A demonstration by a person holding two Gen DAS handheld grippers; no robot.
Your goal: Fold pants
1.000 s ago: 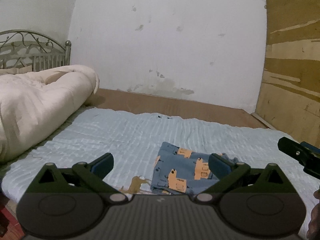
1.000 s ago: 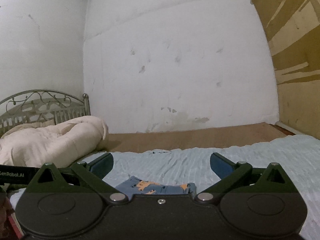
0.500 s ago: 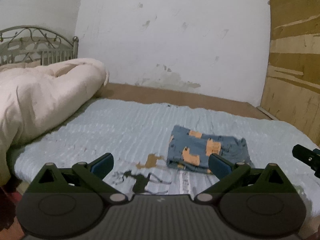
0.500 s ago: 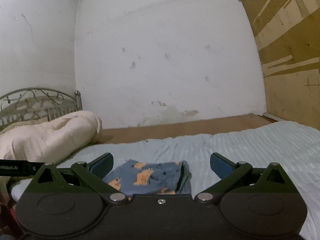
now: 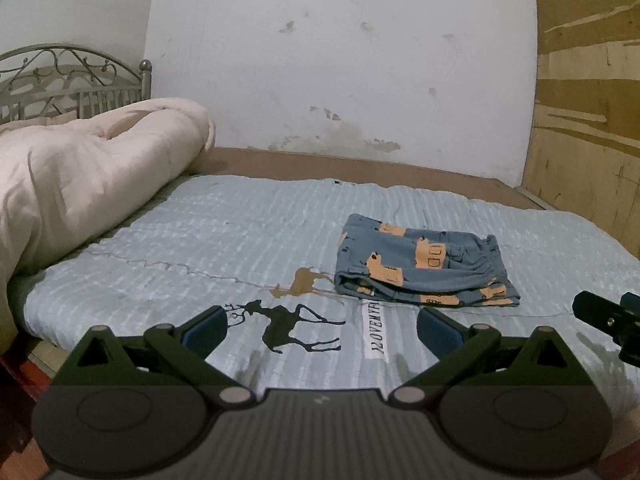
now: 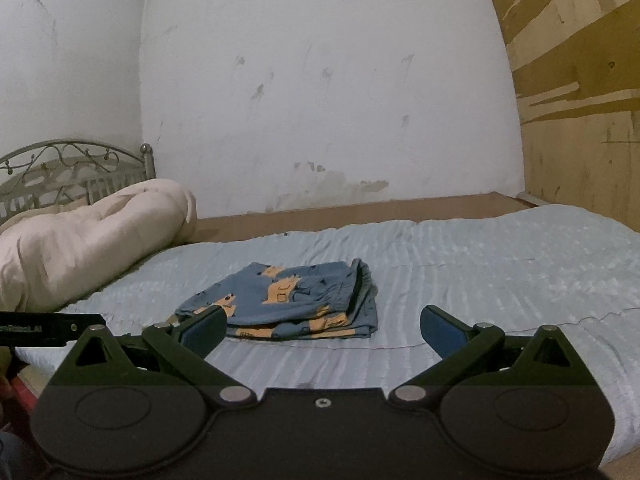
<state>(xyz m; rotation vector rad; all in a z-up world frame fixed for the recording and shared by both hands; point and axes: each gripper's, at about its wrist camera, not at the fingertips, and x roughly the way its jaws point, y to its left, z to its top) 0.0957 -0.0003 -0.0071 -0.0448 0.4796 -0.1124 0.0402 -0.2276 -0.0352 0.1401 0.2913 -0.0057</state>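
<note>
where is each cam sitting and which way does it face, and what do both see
Left wrist: sits on the left gripper, above the bed's near edge, facing across the bedspread to the wall; the folded pants lie ahead to the right; its own open fingers and the right gripper's tip show.
Right wrist: sits on the right gripper, lower, facing the same wall; pants ahead left of centre; its open fingers and the left gripper's tip show.
Shared: pants, bedspread, quilt, headboard, wall.

Both wrist cameras sit low at the near edge of the bed (image 5: 240, 240), facing the far white wall (image 6: 320, 100). The left looks from further left, and both share the folded pants (image 5: 424, 268) and the cream duvet (image 6: 88, 232).
</note>
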